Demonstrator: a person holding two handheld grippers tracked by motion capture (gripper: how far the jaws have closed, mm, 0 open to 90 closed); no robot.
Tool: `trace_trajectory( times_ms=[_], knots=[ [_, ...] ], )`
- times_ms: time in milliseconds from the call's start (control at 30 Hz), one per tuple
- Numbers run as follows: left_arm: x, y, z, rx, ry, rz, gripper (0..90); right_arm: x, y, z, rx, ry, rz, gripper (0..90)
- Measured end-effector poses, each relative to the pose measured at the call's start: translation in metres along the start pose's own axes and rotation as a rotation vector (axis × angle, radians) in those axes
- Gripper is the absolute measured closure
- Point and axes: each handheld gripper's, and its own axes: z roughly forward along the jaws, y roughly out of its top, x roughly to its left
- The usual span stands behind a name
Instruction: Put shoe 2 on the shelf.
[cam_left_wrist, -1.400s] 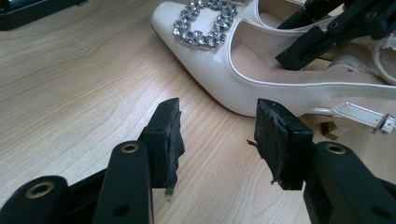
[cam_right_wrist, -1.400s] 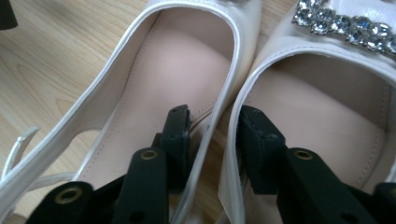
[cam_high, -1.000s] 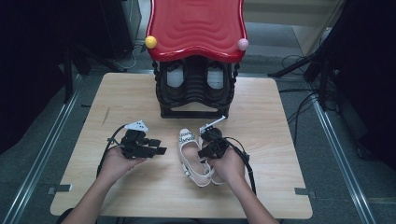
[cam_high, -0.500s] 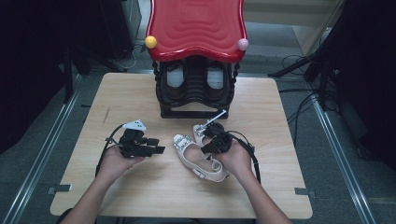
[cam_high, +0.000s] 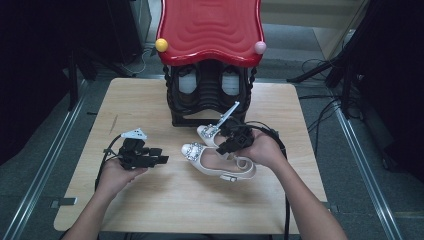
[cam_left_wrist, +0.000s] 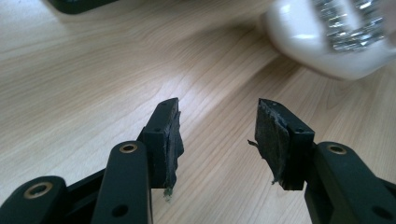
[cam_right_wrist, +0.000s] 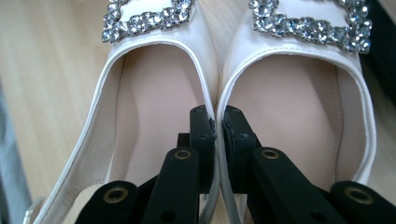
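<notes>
In the right gripper view, the two black jaws are seen pressed nearly together, with the touching inner side walls of a pair of white shoes (cam_right_wrist: 217, 70) pinched between them, one jaw inside each shoe. The jaws have just been closing on those two thin walls. The right gripper (cam_high: 231, 141) is thus clamped on both shoes at once, and in the high view the pair is seen right of the table's middle, toes pointing left, just in front of a red-topped black stand (cam_high: 210, 95) at the far edge. Whether the soles are touching the wooden table (cam_high: 150, 200) cannot be told.

The shoes are judged to be light, with soft, pliable uppers and stiffer soles, so the pinched walls are likely to bend and let the pair sag or twist apart. The smooth leather may slip between the pads. The crystal buckles (cam_right_wrist: 144, 16) at the toes are judged fragile and are best left untouched. A firmer hold would be expected at the heel or along the sole edge.

The left gripper (cam_high: 161, 160) is held low over the table at the near left, its jaws set wide with nothing between them, one shoe's toe (cam_left_wrist: 327, 37) lying just beyond.
</notes>
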Motion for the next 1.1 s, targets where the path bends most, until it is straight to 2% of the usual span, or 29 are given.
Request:
trace_trajectory(
  times_ms=[67, 133, 233, 433, 500, 767, 1000, 1100],
  knots=[
    [0.001, -0.002, -0.002, 0.001, 0.001, -0.007, 50.5, 0.002, 0.009, -0.009, -0.008, 0.027, -0.059, 85.6],
    [0.001, -0.005, -0.004, -0.006, 0.004, -0.011, 50.6, 0.003, 0.015, -0.015, -0.016, 0.035, -0.088, 85.5],
    [0.001, -0.009, -0.007, -0.009, 0.012, -0.018, 50.6, 0.006, 0.029, -0.029, -0.029, 0.037, -0.117, 85.5],
    [0.002, -0.015, -0.012, -0.014, 0.016, -0.029, 50.5, 0.008, 0.056, -0.063, -0.045, 0.09, -0.187, 85.4],
    [0.002, -0.016, -0.013, -0.017, 0.018, -0.037, 50.5, 0.007, 0.063, -0.077, -0.072, 0.098, -0.181, 85.4],
    [0.002, -0.017, -0.013, -0.01, 0.017, -0.036, 50.6, 0.007, 0.084, -0.142, -0.26, 0.119, -0.111, 85.4],
    [0.0, -0.017, -0.01, -0.006, 0.016, -0.032, 50.5, 0.005, 0.102, -0.197, -0.397, 0.113, -0.014, 85.3],
    [0.001, -0.017, -0.01, -0.003, 0.015, -0.031, 50.5, 0.0, 0.11, -0.214, -0.463, 0.086, 0.042, 85.4]
  ],
)
